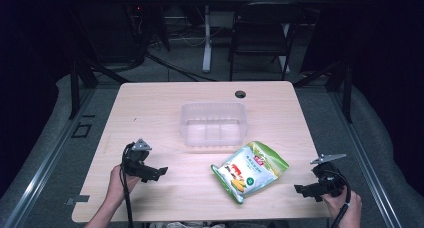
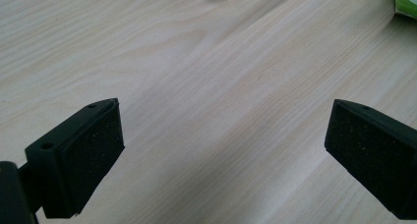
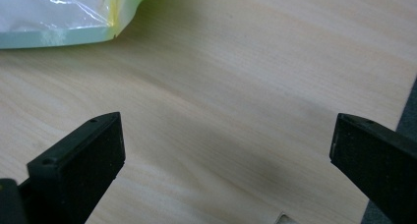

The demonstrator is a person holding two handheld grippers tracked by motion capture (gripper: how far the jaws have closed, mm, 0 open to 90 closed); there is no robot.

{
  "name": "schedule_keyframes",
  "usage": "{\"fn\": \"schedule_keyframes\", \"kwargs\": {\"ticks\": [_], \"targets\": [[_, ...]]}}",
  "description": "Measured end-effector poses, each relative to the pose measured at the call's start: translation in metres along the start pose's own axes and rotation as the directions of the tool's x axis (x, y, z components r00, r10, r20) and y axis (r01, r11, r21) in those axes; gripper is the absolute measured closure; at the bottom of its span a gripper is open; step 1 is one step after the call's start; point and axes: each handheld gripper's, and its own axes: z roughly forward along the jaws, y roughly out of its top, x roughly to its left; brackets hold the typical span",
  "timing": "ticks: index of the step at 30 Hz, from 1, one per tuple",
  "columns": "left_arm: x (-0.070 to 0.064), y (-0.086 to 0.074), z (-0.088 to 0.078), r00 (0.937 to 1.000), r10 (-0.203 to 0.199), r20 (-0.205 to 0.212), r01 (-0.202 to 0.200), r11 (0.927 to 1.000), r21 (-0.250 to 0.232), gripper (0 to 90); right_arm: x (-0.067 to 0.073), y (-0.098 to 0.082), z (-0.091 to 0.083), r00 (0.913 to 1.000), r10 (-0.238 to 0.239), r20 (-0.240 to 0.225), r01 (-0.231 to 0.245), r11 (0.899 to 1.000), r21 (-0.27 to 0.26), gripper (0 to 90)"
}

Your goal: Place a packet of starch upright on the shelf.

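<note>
A green and white snack bag lies flat on the wooden table, just in front of a clear plastic container. My left gripper rests low at the front left, held by a hand, jaws wide open with bare wood between them. My right gripper sits at the front right near the table edge, also open and holding nothing. The bag's corner shows at the top left of the right gripper view, and its edge at the top right of the left gripper view.
A round cable hole marks the table's far side. Beyond the table stand a dark chair and a white desk leg. The table's right edge runs close to my right gripper.
</note>
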Motion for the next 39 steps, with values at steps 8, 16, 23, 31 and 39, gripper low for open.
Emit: {"fn": "schedule_keyframes", "kwargs": {"ticks": [8, 16, 23, 31, 39], "targets": [[0.000, -0.001, -0.001, 1.0000, 0.000, -0.001, 0.000, 1.0000, -0.001, 1.1, -0.001, 0.000, 0.001, 1.0000, 0.000, 0.001, 0.000, 1.000, 0.002, 0.0], [-0.001, 0.000, 0.000, 1.0000, 0.005, 0.006, -0.005, 1.0000, 0.005, 1.2, 0.000, 0.001, 0.001, 1.0000, -0.001, -0.004, 0.000, 1.000, -0.010, 0.0], [-0.001, 0.000, 0.000, 0.9999, 0.010, 0.005, -0.010, 0.9999, 0.009, 1.2, 0.001, 0.002, 0.003, 0.9990, -0.003, -0.044, 0.003, 1.000, 0.003, 0.0], [-0.001, -0.001, -0.001, 1.0000, 0.005, 0.006, -0.005, 0.9999, 0.009, 1.2, 0.004, 0.006, 0.005, 0.9984, -0.014, -0.055, 0.014, 1.000, -0.004, 1.1], [0.000, -0.001, 0.000, 1.0000, 0.003, 0.006, -0.003, 1.0000, 0.007, 1.2, 0.006, 0.011, 0.004, 0.9978, -0.017, -0.064, 0.015, 0.999, -0.029, 1.7]]}}
